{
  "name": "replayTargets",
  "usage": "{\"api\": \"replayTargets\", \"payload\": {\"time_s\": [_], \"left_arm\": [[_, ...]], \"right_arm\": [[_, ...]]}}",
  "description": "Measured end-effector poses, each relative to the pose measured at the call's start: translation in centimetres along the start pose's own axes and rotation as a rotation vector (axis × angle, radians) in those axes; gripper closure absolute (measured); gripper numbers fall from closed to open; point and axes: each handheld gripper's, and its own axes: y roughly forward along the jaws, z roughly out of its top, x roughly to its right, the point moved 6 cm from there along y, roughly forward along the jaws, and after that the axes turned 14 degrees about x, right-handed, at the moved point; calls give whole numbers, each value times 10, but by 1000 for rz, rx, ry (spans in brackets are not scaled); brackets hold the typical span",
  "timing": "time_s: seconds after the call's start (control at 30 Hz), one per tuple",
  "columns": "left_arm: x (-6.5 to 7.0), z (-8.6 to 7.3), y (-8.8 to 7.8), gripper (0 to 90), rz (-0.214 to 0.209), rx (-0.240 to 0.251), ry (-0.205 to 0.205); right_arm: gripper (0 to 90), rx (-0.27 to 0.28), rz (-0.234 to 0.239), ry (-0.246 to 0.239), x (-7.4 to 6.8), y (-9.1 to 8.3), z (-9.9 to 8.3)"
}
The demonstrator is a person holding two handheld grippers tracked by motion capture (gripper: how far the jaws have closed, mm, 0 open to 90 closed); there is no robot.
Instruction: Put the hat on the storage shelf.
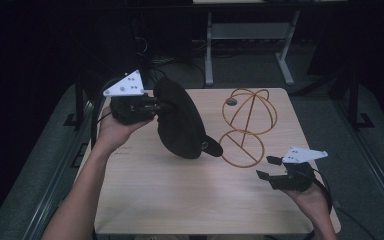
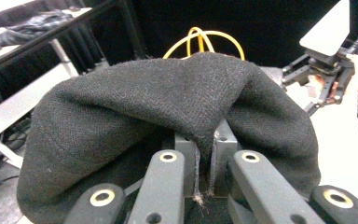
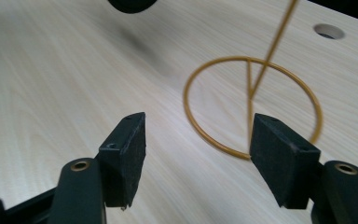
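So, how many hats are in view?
1. The hat hangs above the table, pinched in the left claw, beside the wire stand.

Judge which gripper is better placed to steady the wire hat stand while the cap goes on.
Right. The right gripper is open and free, right beside the wire stand base ring. The left gripper is shut on the black cap, held above the table.

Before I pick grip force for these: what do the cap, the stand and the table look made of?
The cap: dark woven cloth, matte, wool-like; a fine herringbone weave shows, and it folds where the left hand-held gripper pinches it. The stand: thin yellow-gold wire, probably coated metal, smooth with slight sheen. The table: pale wood-grain top, likely laminate, matte.
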Motion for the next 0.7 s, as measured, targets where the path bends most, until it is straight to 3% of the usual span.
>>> {"api": "replayTargets", "payload": {"time_s": [0.23, 0.7], "left_arm": [[-7, 11, 20, 853, -45, -14, -24], [-18, 60, 61, 853, -136, 4, -29]], "right_arm": [[341, 25, -39, 16, 8, -7, -3], [329, 74, -108, 32, 20, -17, -6]]}}
